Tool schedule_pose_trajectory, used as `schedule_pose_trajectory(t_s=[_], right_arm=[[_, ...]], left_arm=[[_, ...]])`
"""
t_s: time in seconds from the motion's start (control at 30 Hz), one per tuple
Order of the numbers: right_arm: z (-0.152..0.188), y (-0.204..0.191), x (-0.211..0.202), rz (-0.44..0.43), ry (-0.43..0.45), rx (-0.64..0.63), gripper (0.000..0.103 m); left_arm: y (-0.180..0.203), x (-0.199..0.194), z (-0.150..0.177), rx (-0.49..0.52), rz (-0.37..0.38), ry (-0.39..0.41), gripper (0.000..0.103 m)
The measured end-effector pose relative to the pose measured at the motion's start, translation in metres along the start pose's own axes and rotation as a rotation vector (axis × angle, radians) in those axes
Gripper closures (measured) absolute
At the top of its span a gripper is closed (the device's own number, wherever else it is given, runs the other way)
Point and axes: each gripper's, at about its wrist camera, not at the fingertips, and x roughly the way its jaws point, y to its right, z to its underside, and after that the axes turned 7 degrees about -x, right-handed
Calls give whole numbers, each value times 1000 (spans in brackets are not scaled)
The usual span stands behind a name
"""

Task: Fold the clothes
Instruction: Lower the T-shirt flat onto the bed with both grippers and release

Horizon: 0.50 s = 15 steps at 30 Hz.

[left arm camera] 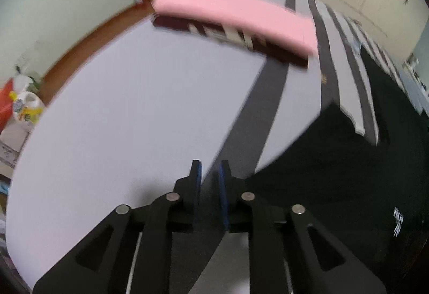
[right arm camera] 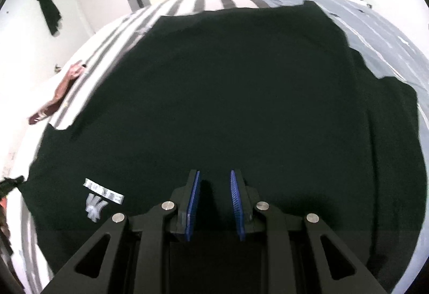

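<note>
My left gripper (left arm camera: 210, 168) and right gripper (right arm camera: 215, 178) hang with jaws apart, empty, above the black shirt (right arm camera: 241, 92) on the bed (left arm camera: 120, 119).

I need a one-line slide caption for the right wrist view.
Right gripper, jaws slightly apart and empty, above a dark green garment spread flat on a striped bedsheet.

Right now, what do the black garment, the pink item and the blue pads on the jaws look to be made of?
Black garment: soft matte knit, likely cotton; it drapes flat with a printed white logo. Pink item: folded matte cloth, though blur hides the weave. Blue pads: ribbed rubber or plastic; ridges show along their faces.
</note>
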Motion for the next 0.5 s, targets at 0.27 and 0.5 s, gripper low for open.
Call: schedule_pose_trajectory(t_s=[0.27, 0.5], right_arm=[[10, 63, -35, 134, 62, 75, 66], [21, 157, -61, 280, 80, 178, 64]], left_arm=[[86, -45, 28, 197, 206, 30, 78], [171, -42, 95, 291, 351, -116, 78]])
